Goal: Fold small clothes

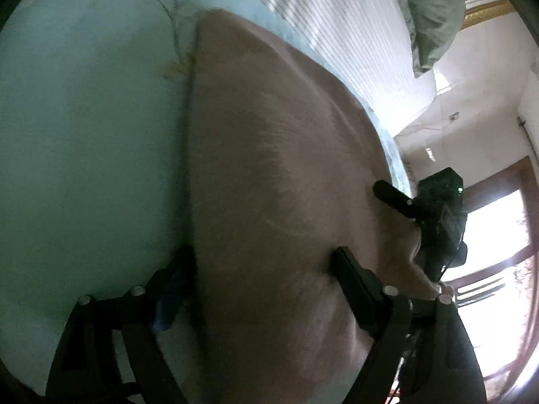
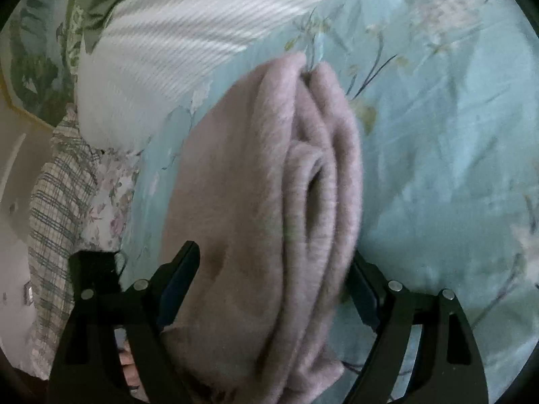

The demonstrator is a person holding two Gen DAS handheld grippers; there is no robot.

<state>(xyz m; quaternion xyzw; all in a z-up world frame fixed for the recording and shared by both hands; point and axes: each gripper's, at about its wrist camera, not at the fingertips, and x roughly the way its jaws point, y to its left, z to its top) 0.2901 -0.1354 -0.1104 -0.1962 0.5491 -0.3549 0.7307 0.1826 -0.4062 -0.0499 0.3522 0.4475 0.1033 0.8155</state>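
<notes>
Left gripper [image 1: 266,269] has its fingers spread wide, and the pink garment [image 1: 276,175] fills the gap between them, one finger [image 1: 353,276] lying against the fabric. Over on the right gripper [image 2: 274,269], fingers also spread, the garment [image 2: 269,185] sits folded in thick layers between them, its rolled edges facing the camera. It lies on the pale blue floral sheet [image 2: 438,134]. Beyond the fingertips, a white ribbed cloth [image 2: 175,33]. From the left wrist view, the right gripper [image 1: 397,198] shows just past the right finger, at the garment's far edge.
</notes>
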